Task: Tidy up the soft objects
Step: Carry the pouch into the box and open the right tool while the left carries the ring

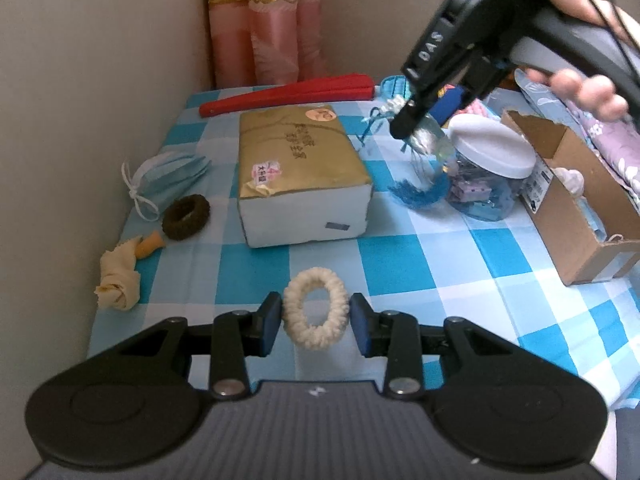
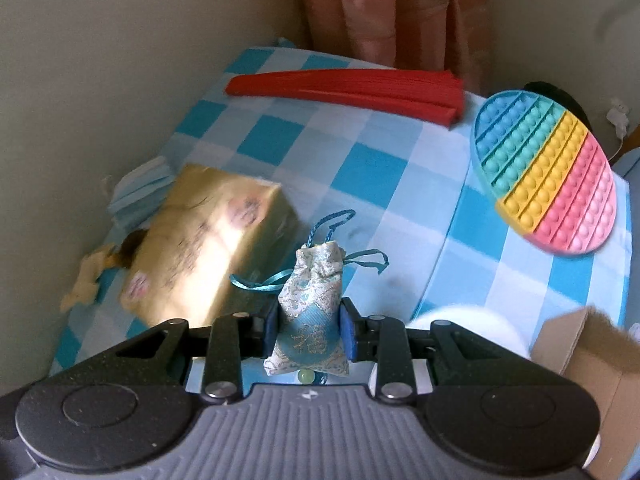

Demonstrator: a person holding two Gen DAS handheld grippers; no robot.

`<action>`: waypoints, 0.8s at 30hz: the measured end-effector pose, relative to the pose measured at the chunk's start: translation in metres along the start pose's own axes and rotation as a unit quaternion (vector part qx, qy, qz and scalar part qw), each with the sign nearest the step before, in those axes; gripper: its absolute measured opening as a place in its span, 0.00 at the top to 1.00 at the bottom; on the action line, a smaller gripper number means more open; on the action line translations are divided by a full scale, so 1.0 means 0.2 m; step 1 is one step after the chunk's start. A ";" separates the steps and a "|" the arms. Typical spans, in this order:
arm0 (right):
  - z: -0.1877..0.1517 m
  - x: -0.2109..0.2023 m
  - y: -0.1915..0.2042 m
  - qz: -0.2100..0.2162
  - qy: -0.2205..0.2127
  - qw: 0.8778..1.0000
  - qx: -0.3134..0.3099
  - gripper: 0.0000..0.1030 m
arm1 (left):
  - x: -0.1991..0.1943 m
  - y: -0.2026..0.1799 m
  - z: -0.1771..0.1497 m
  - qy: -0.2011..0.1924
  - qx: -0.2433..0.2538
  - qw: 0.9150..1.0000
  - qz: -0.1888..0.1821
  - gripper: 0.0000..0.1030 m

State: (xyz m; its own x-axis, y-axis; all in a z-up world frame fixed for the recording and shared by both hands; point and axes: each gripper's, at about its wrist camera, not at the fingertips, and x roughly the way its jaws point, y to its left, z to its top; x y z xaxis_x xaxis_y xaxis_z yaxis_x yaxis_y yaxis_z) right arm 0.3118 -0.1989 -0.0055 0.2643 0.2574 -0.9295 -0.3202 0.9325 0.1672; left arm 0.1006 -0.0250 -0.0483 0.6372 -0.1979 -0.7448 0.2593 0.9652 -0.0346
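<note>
A cream scrunchie (image 1: 294, 312) is squeezed into an oval between the blue pads of my left gripper (image 1: 316, 320), which is shut on it just above the blue checked tablecloth (image 1: 400, 260). My right gripper (image 2: 308, 330) is shut on a blue and silver brocade sachet (image 2: 314, 280), with ribbon loops sticking out of its gathered top. In the left wrist view the right gripper (image 1: 408, 124) hangs over the table's far right, in a person's hand. The sachet (image 1: 430, 136) and its blue tassel (image 1: 420, 196) dangle from it next to a jar.
A gold-wrapped box (image 1: 300, 168) stands mid-table, a red folded fan (image 1: 288, 94) behind it. By the left wall lie a blue face mask (image 1: 168, 176), a brown scrunchie (image 1: 186, 216) and a yellow cloth (image 1: 120, 280). At the right are a white-lidded jar (image 1: 488, 164), a cardboard box (image 1: 580, 208) and a rainbow pop toy (image 2: 548, 172).
</note>
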 end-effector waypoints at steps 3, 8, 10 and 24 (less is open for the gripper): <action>-0.08 -0.05 0.03 0.009 -0.003 1.000 -0.006 0.65 | -0.02 0.00 0.00 0.002 0.002 1.000 -0.007 0.65; -0.22 -0.15 0.09 0.017 -0.010 1.000 -0.022 0.65 | -0.06 -0.02 -0.01 0.005 0.008 1.000 -0.011 0.65; -0.28 -0.18 0.11 0.020 -0.010 0.999 -0.027 0.65 | -0.08 -0.02 -0.02 0.006 0.012 1.000 -0.009 0.65; -0.61 -0.55 0.00 0.006 -0.038 0.999 -0.004 0.65 | -0.18 -0.11 -0.02 0.003 0.040 0.999 -0.028 0.65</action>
State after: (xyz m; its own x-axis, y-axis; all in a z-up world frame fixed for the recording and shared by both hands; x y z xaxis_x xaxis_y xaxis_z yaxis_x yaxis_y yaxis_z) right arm 0.1727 -0.2583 0.0558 0.3291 0.2883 -0.8992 -0.3304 0.9272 0.1763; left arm 0.0699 -0.0382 -0.0240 0.6153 -0.2502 -0.7476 0.3525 0.9355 -0.0230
